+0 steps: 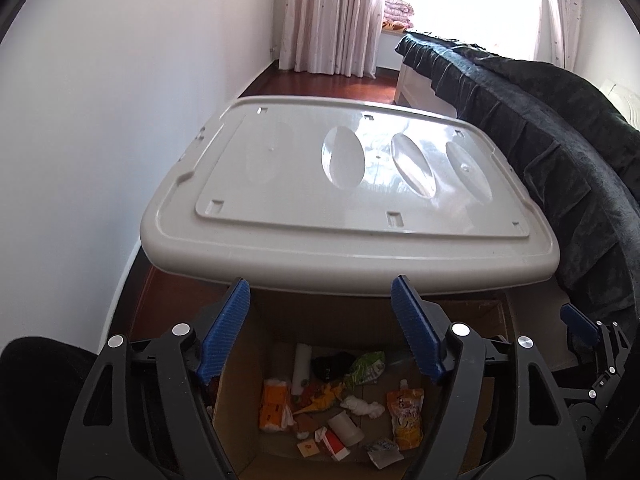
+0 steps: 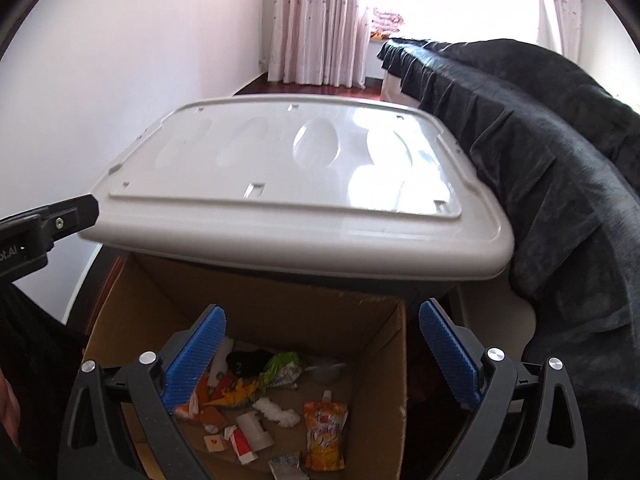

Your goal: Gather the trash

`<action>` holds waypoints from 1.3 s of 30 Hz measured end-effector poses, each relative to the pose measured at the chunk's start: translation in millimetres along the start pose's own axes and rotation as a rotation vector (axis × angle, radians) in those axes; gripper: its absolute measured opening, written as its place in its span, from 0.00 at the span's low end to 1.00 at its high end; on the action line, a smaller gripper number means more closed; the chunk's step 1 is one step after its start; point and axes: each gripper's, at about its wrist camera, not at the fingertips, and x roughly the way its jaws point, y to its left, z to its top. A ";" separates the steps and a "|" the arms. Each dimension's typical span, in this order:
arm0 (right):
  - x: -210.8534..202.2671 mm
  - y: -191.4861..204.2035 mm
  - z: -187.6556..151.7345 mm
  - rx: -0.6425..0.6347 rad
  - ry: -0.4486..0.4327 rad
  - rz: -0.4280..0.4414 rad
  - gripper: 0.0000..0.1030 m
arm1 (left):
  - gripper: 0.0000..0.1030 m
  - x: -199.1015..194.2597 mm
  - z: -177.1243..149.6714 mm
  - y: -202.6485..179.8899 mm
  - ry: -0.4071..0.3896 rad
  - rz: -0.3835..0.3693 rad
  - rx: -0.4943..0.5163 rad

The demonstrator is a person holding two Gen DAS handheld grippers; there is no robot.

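Two grippers: both hover over the box (image 2: pixel 384 360), fingers pointing to 12 o'clock, toward the lid (image 1: pixel 344 184).
Trash: a heap (image 1: pixel 340 404) of wrappers, tissue and cups lies on the box floor; an orange pouch (image 2: pixel 324 432) sits at its 3 o'clock edge.
Risk, box: judging by the height, anything let go from up here could bounce off a flap (image 1: pixel 472 316) and land on the floor.
Risk, lid: its near rim overhangs the box at 12 o'clock; a forward lift could knock it.
Risk, bed: the dark blanket (image 2: pixel 560 184) hangs close at 3 o'clock and could snag the right tool.
Left gripper (image 1: pixel 320 332): jaws spread wide, nothing between the blue pads (image 1: pixel 224 340), touching nothing.
Right gripper (image 2: pixel 320 360): also wide apart and empty, clear of the box walls.
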 end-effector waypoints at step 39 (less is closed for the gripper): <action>14.2 -23.6 83.7 -0.042 -0.220 -0.130 0.95 | 0.88 -0.9 52.1 -24.5 -0.156 -0.067 0.081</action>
